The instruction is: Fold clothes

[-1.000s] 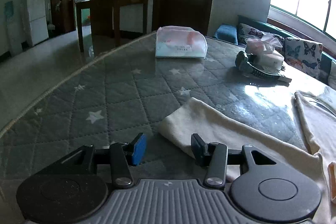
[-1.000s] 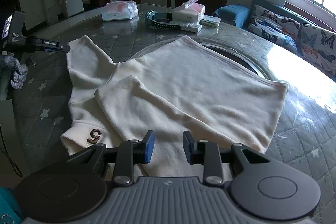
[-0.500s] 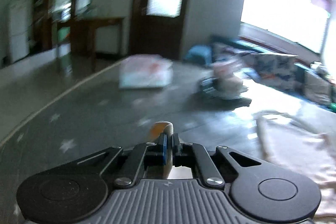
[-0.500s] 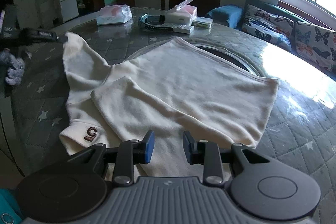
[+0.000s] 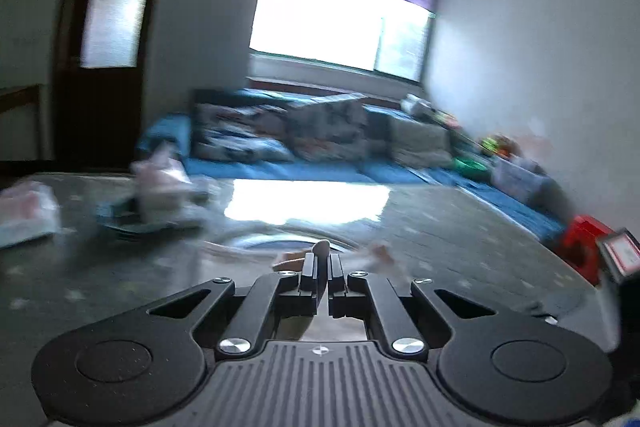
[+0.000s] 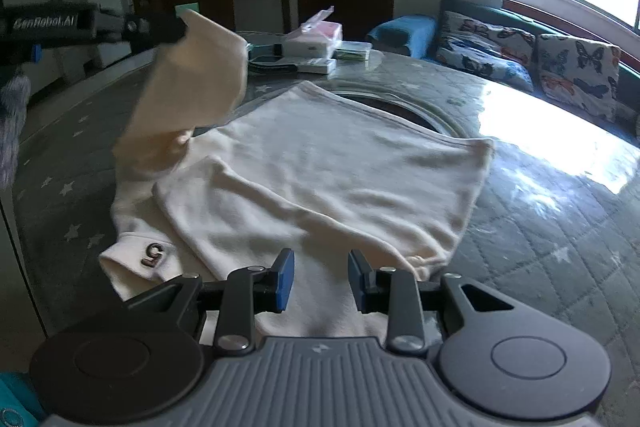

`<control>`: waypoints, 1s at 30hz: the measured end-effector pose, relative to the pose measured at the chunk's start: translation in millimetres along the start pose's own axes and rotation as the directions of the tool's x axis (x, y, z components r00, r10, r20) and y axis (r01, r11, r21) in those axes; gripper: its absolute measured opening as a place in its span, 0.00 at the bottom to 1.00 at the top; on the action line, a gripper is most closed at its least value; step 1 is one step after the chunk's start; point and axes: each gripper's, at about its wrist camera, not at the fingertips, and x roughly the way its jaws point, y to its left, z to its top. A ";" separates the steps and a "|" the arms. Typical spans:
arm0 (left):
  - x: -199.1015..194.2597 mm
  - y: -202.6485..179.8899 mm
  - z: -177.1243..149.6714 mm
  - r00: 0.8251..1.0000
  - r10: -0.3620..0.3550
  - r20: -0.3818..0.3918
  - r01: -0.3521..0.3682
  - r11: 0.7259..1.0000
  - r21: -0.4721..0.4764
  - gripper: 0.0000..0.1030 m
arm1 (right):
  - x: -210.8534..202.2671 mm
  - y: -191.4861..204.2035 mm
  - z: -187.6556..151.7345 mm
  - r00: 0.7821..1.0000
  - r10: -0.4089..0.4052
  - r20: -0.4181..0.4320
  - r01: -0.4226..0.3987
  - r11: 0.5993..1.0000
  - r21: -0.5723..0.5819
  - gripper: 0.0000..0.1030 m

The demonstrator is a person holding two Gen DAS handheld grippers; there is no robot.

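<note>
One cream sweater [image 6: 320, 163] is spread on the round table [image 6: 560, 227] with the grey starred quilted cover under glass. One sleeve [image 6: 192, 83] is lifted up off the table at the left. The other sleeve [image 6: 280, 203] lies folded across the body. A cuff at the near left edge has a little brown "5" patch [image 6: 153, 254] on it.

The left gripper [image 6: 176, 27] has its jaws closed down on the end of that raised sleeve, and you can see the cloth hanging from the tip in the right wrist view. In its own camera the picture is badly smeared, but a bit of cream fabric [image 5: 321, 248] pokes up between the two closed fingers. The right gripper [image 6: 320, 281] hangs just above the near hem of the sweater, jaws partly apart, nothing between them, not touching the cloth as far as I can tell.

Containers at the far side of the table: one open box with pink stuff inside [image 6: 320, 31], sitting on a white flat box [image 6: 308, 47], and one low tray [image 6: 352, 51] just right of it, contents too small to make out. One dark flat gadget [image 6: 272, 61] sits left of the boxes. The blurry left view also shows one white and pink packet [image 5: 26, 215] further left.

Behind the table there's a blue couch [image 6: 404, 27] with two butterfly cushions [image 6: 532, 55] in view.
</note>
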 end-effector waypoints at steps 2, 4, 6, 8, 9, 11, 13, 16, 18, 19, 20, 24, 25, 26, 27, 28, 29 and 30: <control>11.1 -13.7 -6.6 0.999 -0.044 -0.032 0.044 0.999 0.025 0.05 | -2.3 -3.4 -1.6 1.000 -0.009 0.002 0.009 1.000 0.009 0.28; 20.8 -25.5 -13.6 0.994 -0.082 -0.067 0.085 0.995 0.044 0.05 | -4.1 -7.2 -2.7 1.000 -0.018 0.004 0.018 1.000 0.023 0.28; 27.8 -34.3 -20.6 0.988 -0.113 -0.105 0.119 0.991 0.052 0.05 | -5.2 -9.3 -2.8 1.000 -0.023 0.005 0.023 0.999 0.034 0.28; 32.8 -40.0 -27.3 0.983 -0.130 -0.130 0.140 0.988 0.069 0.07 | -5.6 -10.5 -2.4 1.000 -0.024 0.007 0.023 0.999 0.041 0.28; 33.0 -41.7 -30.1 0.981 -0.136 -0.139 0.148 0.986 0.077 0.09 | -6.0 -10.8 -2.4 1.000 -0.024 0.008 0.023 0.999 0.044 0.28; 31.3 -44.1 -35.0 0.978 -0.145 -0.148 0.159 0.983 0.090 0.14 | -6.3 -10.7 -2.0 1.000 -0.025 0.011 0.025 0.999 0.047 0.28; 28.6 -40.5 -37.8 0.977 -0.150 -0.149 0.165 0.981 0.098 0.23 | -6.5 -10.2 -1.2 1.000 -0.024 0.012 0.024 0.999 0.049 0.28; 19.5 -24.0 -37.4 0.983 -0.139 -0.124 0.151 0.983 0.100 0.43 | -6.1 -9.9 -0.3 1.000 -0.024 0.014 0.023 0.998 0.052 0.28; 11.9 -10.4 -35.0 0.988 -0.111 -0.108 0.123 0.986 0.110 0.43 | -5.4 -10.8 0.2 1.000 -0.021 0.014 0.020 0.998 0.064 0.28; 7.2 -4.1 -35.5 0.990 -0.093 -0.103 0.105 0.988 0.115 0.43 | -4.5 -11.3 0.6 1.000 -0.014 0.011 0.013 0.997 0.073 0.28; 2.7 2.3 -36.8 0.992 -0.074 -0.102 0.086 0.989 0.120 0.43 | -3.6 -11.9 1.0 1.000 -0.008 0.009 0.007 0.997 0.081 0.28; -11.5 33.4 -49.7 0.991 0.020 -0.132 -0.003 0.992 0.129 0.43 | 2.9 -9.7 -0.2 1.000 0.020 -0.010 -0.019 0.996 0.090 0.28; -15.0 41.7 -54.4 0.988 0.042 -0.145 -0.024 0.992 0.125 0.43 | 5.0 -8.3 -1.0 1.000 0.024 -0.016 -0.023 0.996 0.086 0.28; -17.9 47.9 -58.5 0.986 0.059 -0.158 -0.040 0.992 0.122 0.43 | 7.6 -7.7 -1.7 0.999 0.027 -0.022 -0.025 0.996 0.087 0.28; -20.8 52.9 -62.9 0.983 0.075 -0.170 -0.054 0.991 0.124 0.43 | 10.8 -7.8 -2.2 0.999 0.032 -0.030 -0.029 0.995 0.093 0.28; -23.9 57.8 -67.9 0.979 0.093 -0.182 -0.071 0.989 0.127 0.43 | 14.1 -7.3 -2.7 0.998 0.038 -0.040 -0.034 0.994 0.100 0.28; -26.4 61.7 -72.1 0.976 0.105 -0.192 -0.081 0.988 0.129 0.43 | 16.7 -5.9 -3.5 0.998 0.043 -0.049 -0.038 0.994 0.102 0.28; -28.6 65.0 -75.7 0.973 0.111 -0.200 -0.086 0.988 0.129 0.43 | 18.7 -4.4 -4.4 0.997 0.048 -0.056 -0.043 0.994 0.102 0.28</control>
